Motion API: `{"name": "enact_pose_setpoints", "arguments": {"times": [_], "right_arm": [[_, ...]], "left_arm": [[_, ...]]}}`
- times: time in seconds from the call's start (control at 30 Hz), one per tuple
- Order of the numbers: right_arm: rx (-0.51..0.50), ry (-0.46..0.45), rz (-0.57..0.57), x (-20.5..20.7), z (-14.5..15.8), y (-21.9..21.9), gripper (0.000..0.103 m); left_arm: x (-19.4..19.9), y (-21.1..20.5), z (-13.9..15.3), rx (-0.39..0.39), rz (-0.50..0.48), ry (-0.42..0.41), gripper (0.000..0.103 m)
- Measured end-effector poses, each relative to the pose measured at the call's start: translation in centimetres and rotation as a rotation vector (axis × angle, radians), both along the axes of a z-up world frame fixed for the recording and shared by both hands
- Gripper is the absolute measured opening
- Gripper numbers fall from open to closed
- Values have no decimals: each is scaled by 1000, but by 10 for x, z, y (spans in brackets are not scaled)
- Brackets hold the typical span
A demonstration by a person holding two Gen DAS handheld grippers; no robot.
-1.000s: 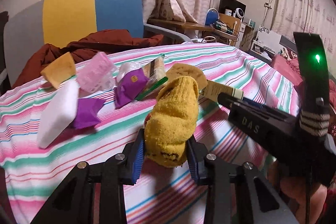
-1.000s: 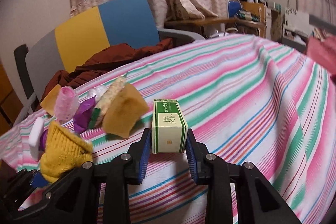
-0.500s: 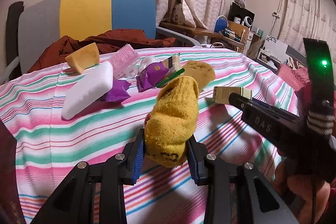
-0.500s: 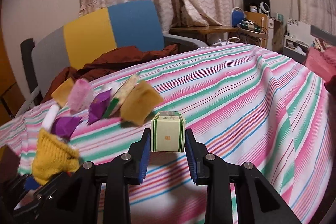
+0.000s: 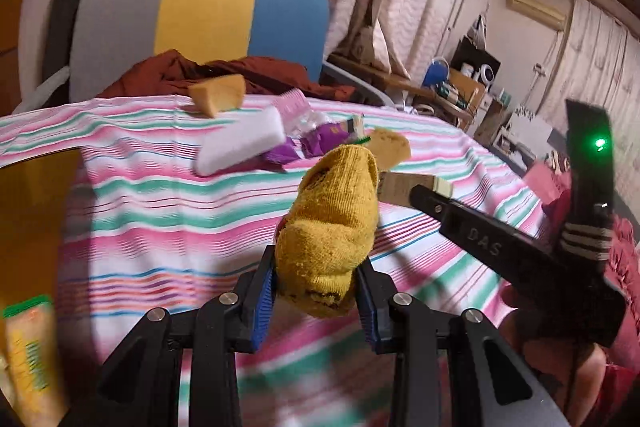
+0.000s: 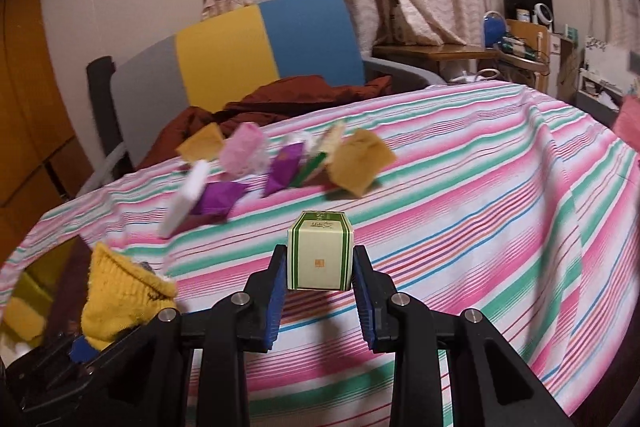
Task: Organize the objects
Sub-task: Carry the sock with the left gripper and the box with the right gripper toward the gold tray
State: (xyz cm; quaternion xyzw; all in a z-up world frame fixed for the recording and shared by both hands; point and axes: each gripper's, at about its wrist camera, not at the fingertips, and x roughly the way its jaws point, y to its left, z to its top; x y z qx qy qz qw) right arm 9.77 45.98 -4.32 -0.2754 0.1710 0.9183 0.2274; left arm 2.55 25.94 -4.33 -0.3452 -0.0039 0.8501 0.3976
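Note:
My left gripper [image 5: 316,301] is shut on a rolled yellow sock [image 5: 334,223], held above the striped tablecloth [image 5: 160,211]. The sock [image 6: 120,301] also shows at the lower left of the right wrist view. My right gripper [image 6: 320,285] is shut on a small cream box with green stripes [image 6: 320,255], lifted off the cloth. In the left wrist view that box [image 5: 412,187] pokes out behind the sock, with the right gripper's black body beside it. A loose pile sits farther back: a white block [image 5: 244,145], purple wrappers [image 6: 286,173], a pink item [image 6: 242,149] and tan sponges [image 6: 360,161].
A chair with grey, yellow and blue panels [image 6: 264,39] stands behind the table, with a dark red cloth [image 6: 276,99] on its seat. A yellow and green packet [image 5: 32,351] lies off the table's left edge. A person's red sleeve [image 5: 624,267] is at the right.
Both grippers have swung left across the table with their loads held. The pile has slid rightward and farther back in both views, and the table's left edge has come into sight.

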Motion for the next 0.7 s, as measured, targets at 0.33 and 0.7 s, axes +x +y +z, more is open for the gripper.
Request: {"name": "enact_pose_setpoints", "arguments": {"times": [0.33,0.7], "right_arm": [[-27,39,189,-9,21,-79,31],[-38,79,456,-25,46,-178,31]], "left_arm": [[6,-87,23,89,120,-3,36],[-33,-175,21,71,341,-29,36]]}}
